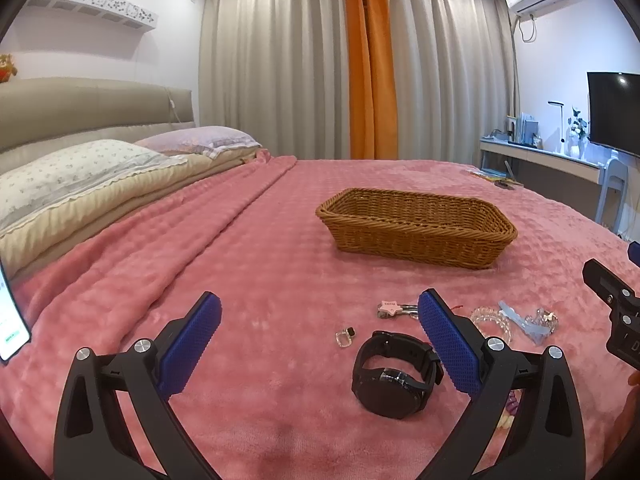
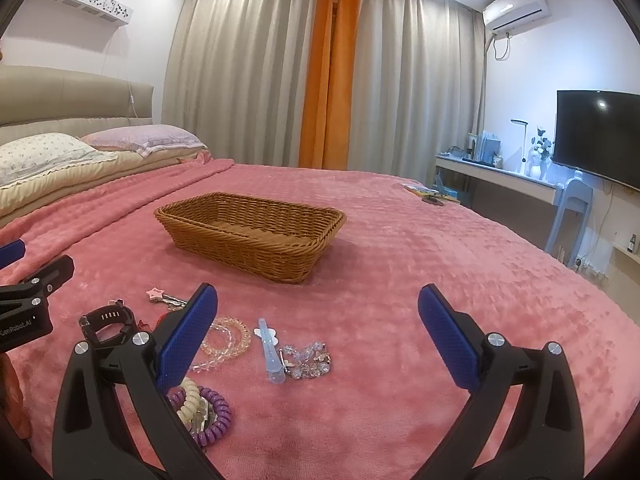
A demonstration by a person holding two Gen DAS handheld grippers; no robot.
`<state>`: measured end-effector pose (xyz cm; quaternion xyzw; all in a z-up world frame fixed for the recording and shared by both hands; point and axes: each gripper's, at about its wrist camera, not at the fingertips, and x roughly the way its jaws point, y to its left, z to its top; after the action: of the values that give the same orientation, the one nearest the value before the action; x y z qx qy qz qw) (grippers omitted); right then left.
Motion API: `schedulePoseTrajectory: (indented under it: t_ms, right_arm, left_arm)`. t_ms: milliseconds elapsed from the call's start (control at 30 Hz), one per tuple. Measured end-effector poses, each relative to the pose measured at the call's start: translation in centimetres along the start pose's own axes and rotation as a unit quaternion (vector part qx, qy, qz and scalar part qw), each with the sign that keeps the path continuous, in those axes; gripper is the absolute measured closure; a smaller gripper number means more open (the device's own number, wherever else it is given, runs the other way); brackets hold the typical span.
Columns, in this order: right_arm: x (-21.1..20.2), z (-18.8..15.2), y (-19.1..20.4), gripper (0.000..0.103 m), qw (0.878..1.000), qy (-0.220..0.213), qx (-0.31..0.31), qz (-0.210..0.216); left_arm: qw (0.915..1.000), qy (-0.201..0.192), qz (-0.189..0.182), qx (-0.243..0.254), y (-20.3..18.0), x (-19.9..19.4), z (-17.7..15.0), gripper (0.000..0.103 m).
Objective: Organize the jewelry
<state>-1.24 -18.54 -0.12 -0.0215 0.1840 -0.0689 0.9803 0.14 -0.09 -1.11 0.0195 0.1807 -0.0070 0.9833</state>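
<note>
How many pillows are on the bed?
2. The white flowered pillow lies nearest the headboard's left end, and the lilac pillow sits beside it, toward the curtains. More could be hidden beyond the left edge.

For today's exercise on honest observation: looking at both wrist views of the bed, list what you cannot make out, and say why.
- Wicker basket floor: left wrist view, near wall hides it.
- Coil hair ties: right wrist view, partly behind right gripper's finger; nearly hidden in left view.
- Clear ring: left wrist view, too small for detail.
- Phone: left wrist view, cut by edge.
- Black watch: right wrist view, partly hidden.
</note>
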Motion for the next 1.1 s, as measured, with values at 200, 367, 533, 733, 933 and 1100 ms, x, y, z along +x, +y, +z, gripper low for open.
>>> schedulePoseTrajectory:
  t_ms: [200, 367, 533, 733, 933, 1100]
  right_arm:
    - [0.2, 0.0, -0.2, 0.007, 1.0, 0.004, 0.007, 0.002]
    - [0.1, 0.1, -0.3, 0.007, 1.0, 0.004, 0.007, 0.002]
    - [0.1, 0.0, -0.3, 0.007, 1.0, 0.005, 0.005, 0.002]
    - [0.1, 0.1, -0.2, 0.007, 1.0, 0.005, 0.005, 0.002]
    - [0.2, 0.1, -0.1, 0.007, 1.0, 0.008, 0.002, 0.002]
    - [0.5, 0.2, -0.2, 0.007, 1.0, 0.017, 0.004, 0.003]
  left_arm:
    - [1.0, 0.0, 0.0, 0.0, -0.2, 0.0, -0.1, 0.007]
    - [1.0, 0.0, 0.0, -0.002, -0.1, 0.0, -0.1, 0.007]
    - [1.0, 0.0, 0.0, -0.002, -0.1, -0.1, -0.2, 0.007]
    - [1.0, 0.002, -0.001, -0.003, -0.1, 0.0, -0.2, 0.007]
    - [0.9999, 0.004, -0.004, -0.014, 0.2, 0.1, -0.3, 0.007]
    - [0.9976, 0.027, -0.036, -0.053, 2.1, 0.4, 0.1, 0.007]
